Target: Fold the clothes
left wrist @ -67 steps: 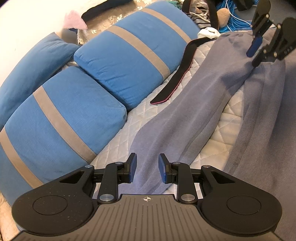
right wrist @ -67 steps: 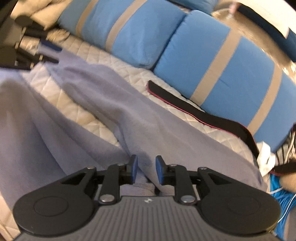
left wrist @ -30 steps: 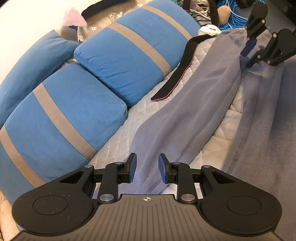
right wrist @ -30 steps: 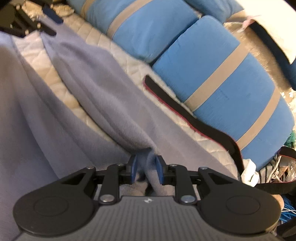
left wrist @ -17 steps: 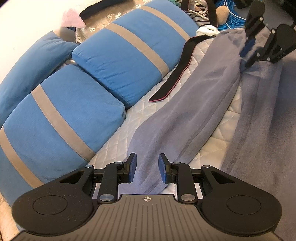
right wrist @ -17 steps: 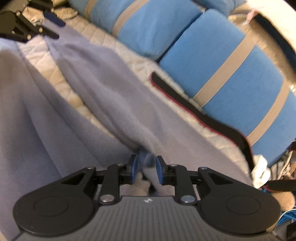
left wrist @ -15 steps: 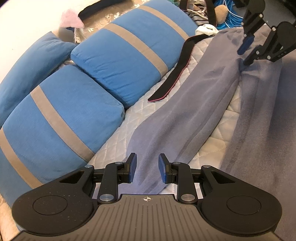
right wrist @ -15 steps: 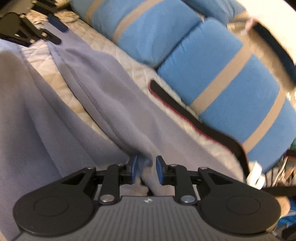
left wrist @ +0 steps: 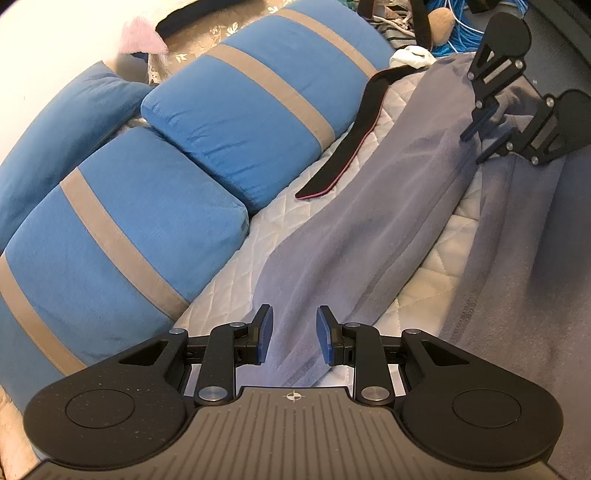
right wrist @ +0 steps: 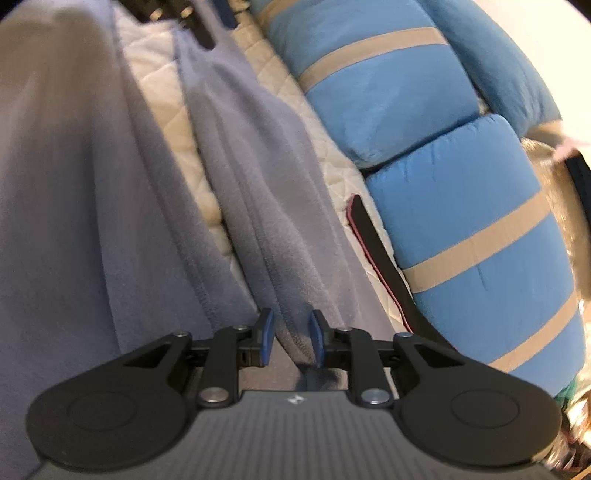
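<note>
A grey fleece garment lies on a white quilted cover. One long, narrow part of it stretches between my two grippers. My left gripper is shut on its near end, and creases run out from the pads. At the far end, my right gripper is shut on bunched fleece. In the right wrist view, the left gripper shows blurred at the top edge. A wider part of the garment lies alongside, to the right in the left wrist view.
Blue pillows with tan stripes line the far side of the cover. A black strap with a red edge lies between the pillows and the garment. Blue cables and a white cloth sit beyond.
My right gripper has swung and tilted with the fleece still in it, so its view has rotated. The narrow part now runs straighter between the grippers. The left gripper has hardly moved.
</note>
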Demonstrator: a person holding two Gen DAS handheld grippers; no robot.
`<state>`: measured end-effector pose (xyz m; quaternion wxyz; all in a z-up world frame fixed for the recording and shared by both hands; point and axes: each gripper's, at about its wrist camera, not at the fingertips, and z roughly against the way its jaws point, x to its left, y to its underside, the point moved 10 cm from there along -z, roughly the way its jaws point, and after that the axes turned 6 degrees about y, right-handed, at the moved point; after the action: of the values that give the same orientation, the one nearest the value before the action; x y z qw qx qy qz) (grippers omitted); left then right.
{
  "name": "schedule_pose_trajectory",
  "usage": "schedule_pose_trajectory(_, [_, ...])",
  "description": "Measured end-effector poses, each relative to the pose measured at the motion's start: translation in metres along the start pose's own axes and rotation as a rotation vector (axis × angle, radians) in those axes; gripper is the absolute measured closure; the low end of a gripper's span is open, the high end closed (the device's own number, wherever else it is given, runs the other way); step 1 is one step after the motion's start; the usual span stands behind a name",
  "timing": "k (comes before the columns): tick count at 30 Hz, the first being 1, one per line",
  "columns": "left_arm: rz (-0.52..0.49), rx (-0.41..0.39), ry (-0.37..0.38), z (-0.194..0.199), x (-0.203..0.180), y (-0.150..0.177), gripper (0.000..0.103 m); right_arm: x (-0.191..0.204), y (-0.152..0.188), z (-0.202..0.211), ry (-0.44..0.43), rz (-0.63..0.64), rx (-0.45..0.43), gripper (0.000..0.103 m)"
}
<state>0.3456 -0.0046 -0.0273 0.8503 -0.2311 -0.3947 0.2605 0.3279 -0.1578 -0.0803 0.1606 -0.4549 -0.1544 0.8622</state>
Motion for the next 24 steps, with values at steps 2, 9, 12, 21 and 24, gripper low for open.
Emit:
schedule_pose_trajectory(2, [-0.001,-0.002,0.001,0.0,0.0,0.0,0.078,0.003,0.0,-0.001,-0.001,0.027,0.0,0.079])
schedule_pose_trajectory(9, [-0.018,-0.011,0.031,-0.002,-0.008,0.0,0.078,-0.009,0.0,0.012,-0.017,-0.024,-0.022,0.103])
schedule_pose_trajectory(12, [-0.04,-0.041,0.071,-0.002,-0.019,-0.004,0.078,-0.018,-0.002,0.021,-0.019,-0.049,-0.043,0.103])
schedule_pose_trajectory(21, [-0.127,-0.056,0.128,-0.018,-0.04,-0.018,0.078,-0.026,-0.005,0.032,-0.046,-0.057,-0.076,0.103])
schedule_pose_trajectory(24, [-0.127,-0.051,0.163,-0.026,-0.042,-0.023,0.078,-0.028,-0.005,0.035,-0.055,-0.059,-0.087,0.103])
